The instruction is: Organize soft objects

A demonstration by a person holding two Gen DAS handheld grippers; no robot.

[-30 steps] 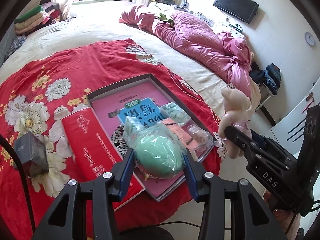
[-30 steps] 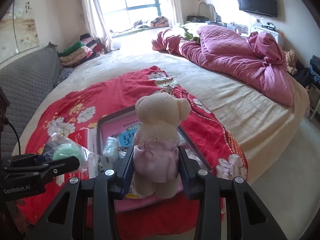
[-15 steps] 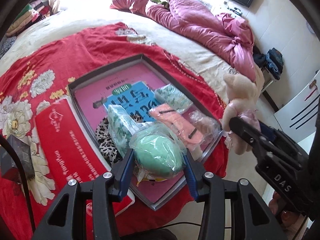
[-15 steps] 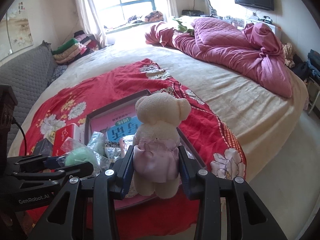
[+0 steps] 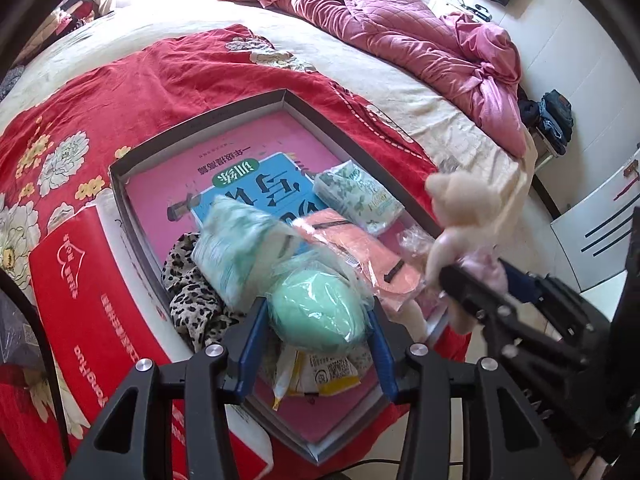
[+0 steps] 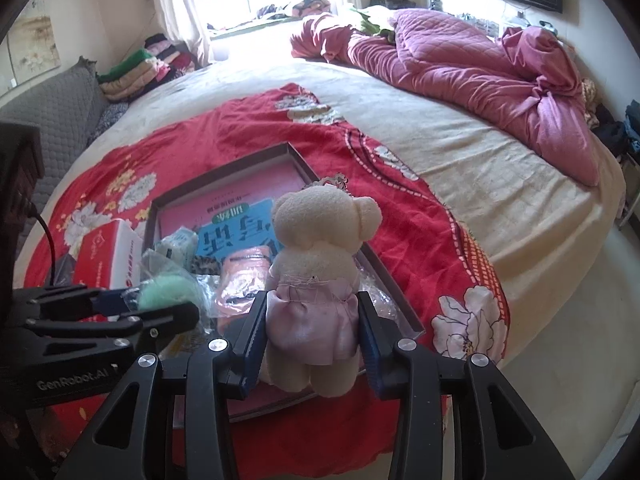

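My left claw [image 5: 316,316] presses a matt mint sponge [image 5: 318,312] wrapped in crinkly, glossy clear plastic, while my right claw [image 6: 312,320] grips a nubbly cream plush bear [image 6: 320,248] in a satiny lilac skirt. Below, the grey tray [image 5: 200,124] looks like matt cardboard, holding glossy paper books [image 5: 256,184].

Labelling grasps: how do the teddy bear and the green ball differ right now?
The teddy bear is cream plush in a pink dress, bare; the green ball is mint, rounded and wrapped in clear plastic. The bear sits upright in the right gripper, gripped at the dress; the ball is squeezed across its middle by the left gripper. Both are soft, held above the box.
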